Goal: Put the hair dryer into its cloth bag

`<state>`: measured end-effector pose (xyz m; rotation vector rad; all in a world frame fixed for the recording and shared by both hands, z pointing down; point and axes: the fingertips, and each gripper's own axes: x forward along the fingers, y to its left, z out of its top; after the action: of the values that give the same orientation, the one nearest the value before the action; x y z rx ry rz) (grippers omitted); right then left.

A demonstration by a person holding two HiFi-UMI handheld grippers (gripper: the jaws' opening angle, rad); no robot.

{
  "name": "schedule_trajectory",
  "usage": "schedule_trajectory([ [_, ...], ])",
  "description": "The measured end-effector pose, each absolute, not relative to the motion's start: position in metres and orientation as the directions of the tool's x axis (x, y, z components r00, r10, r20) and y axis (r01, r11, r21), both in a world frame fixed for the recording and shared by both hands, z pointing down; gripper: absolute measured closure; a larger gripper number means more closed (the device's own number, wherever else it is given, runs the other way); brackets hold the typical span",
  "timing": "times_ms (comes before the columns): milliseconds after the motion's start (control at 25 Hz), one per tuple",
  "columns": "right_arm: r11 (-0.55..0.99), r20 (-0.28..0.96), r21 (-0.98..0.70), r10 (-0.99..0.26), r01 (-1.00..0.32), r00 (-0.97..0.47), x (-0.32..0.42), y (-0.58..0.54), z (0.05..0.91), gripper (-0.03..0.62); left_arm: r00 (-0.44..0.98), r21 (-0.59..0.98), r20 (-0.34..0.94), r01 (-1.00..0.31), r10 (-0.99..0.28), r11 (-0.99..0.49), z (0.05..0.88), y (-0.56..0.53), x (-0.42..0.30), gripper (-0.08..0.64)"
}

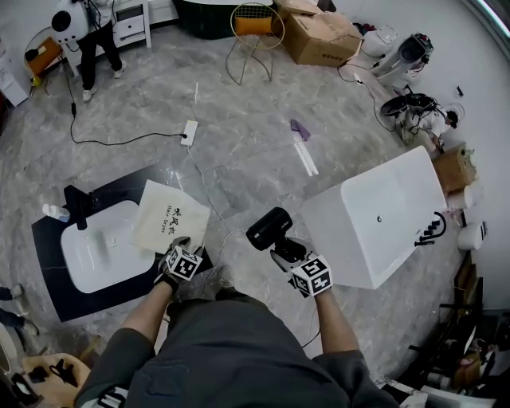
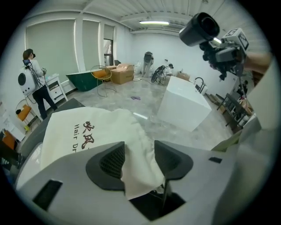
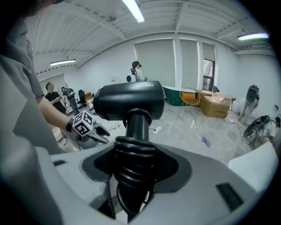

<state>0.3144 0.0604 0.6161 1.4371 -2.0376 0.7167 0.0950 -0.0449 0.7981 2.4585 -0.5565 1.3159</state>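
a bare test lab dressed as a bathroom

a marble-look floor (image 1: pixel 239 159) carried a white tub (image 1: pixel 351 255), a basin (image 1: pixel 88 279) in a black slab (image 1: pixel 48 267) and a green tub (image 2: pixel 83 82); cardboard boxes (image 1: pixel 319 36), a trailing cable (image 1: pixel 119 144), strip lights (image 3: pixel 133 11) and a person (image 1: pixel 96 36) with gear marked it as a lab.

Cream cloth bag (image 2: pixel 83 132) with dark red and brown lettering between the left gripper's (image 2: pixel 139 151) dark grey jaws, black hair dryer (image 3: pixel 129 104) (cord black too) between the right gripper's (image 3: pixel 137 163), grey marbled floor (image 1: pixel 239 151) beyond

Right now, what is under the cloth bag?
The cloth bag lies partly on the white basin and the black slab. Anything else beneath it is covered and hidden.
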Motion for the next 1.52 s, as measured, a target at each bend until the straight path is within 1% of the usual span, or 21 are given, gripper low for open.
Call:
schedule_trajectory([
  [120, 0.259, 0.696, -0.126, -0.665, -0.958, -0.271, 0.322, 0.078, 0.619, 0.356, 0.46, 0.036, 0.864, -0.46, -0.204, -0.887, 0.811, -0.045, 0.096, 0.389],
  [240, 0.242, 0.704, -0.137, -0.659, -0.961, -0.266, 0.325, 0.09, 0.624, 0.356, 0.435, -0.003, 0.866, -0.488, -0.246, -0.873, 0.814, -0.05, 0.091, 0.511],
  [280, 0.241, 0.706, -0.139, -0.656, -0.961, -0.267, 0.326, 0.092, 0.625, 0.356, 0.439, -0.001, 0.861, -0.502, -0.256, -0.865, 0.812, -0.053, 0.09, 0.529],
  [680, 0.287, 0.732, -0.158, -0.608, -0.945, -0.307, 0.316, 0.088, 0.649, 0.357, 0.508, 0.051, 0.804, -0.579, -0.31, -0.814, 0.78, -0.062, 0.085, 0.537],
  [1040, 0.402, 0.75, -0.172, -0.538, -0.9, -0.383, 0.282, 0.063, 0.665, 0.357, 0.555, 0.082, 0.735, -0.642, -0.389, -0.762, 0.741, -0.071, 0.073, 0.537],
  [1320, 0.509, 0.785, -0.221, -0.412, -0.832, -0.462, 0.242, 0.046, 0.702, 0.357, 0.578, 0.124, 0.692, -0.686, -0.433, -0.717, 0.718, -0.074, 0.063, 0.538],
  [1520, 0.56, 0.803, -0.257, -0.329, -0.787, -0.496, 0.211, 0.034, 0.736, 0.357, 0.584, 0.129, 0.679, -0.69, -0.444, -0.712, 0.713, -0.07, 0.061, 0.538],
])
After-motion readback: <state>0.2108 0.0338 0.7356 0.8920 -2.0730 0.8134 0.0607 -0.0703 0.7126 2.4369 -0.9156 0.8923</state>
